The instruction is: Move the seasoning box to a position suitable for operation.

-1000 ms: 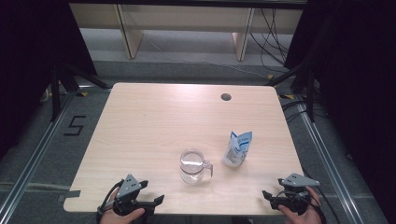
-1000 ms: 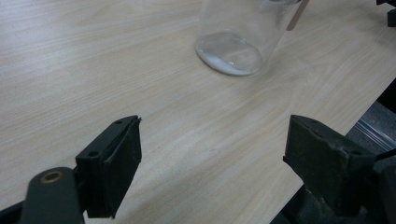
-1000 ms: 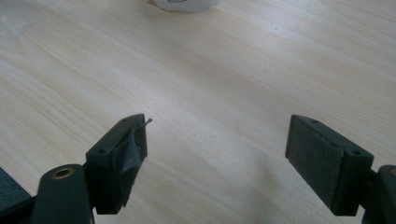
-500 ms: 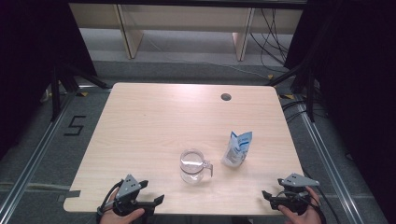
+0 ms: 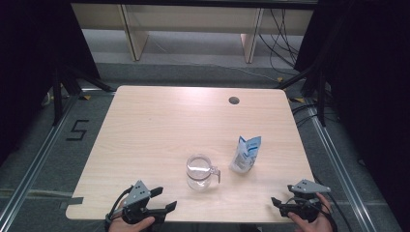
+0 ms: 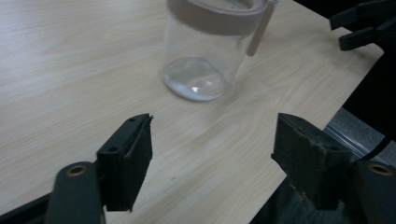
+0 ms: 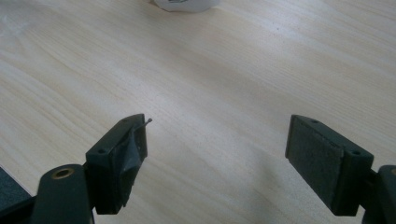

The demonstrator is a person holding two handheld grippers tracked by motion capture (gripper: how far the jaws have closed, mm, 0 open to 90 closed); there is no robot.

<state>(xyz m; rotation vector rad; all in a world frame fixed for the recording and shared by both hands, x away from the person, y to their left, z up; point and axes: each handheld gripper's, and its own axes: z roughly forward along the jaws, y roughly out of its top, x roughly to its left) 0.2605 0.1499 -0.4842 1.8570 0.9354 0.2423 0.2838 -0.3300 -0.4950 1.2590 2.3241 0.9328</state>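
Left claw (image 5: 162,200) wide apart, empty, glass mug (image 5: 199,171) near ahead.

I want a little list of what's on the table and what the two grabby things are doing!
table: light wooden table, round cable hole near its far edge
cup: clear glass mug with a handle, upright, near the front middle
packet: white and blue pouch, standing to the right of the mug, apart from it
left gripper: fingers open, just been closing a little, nothing between them
right gripper: fingers open, holding nothing
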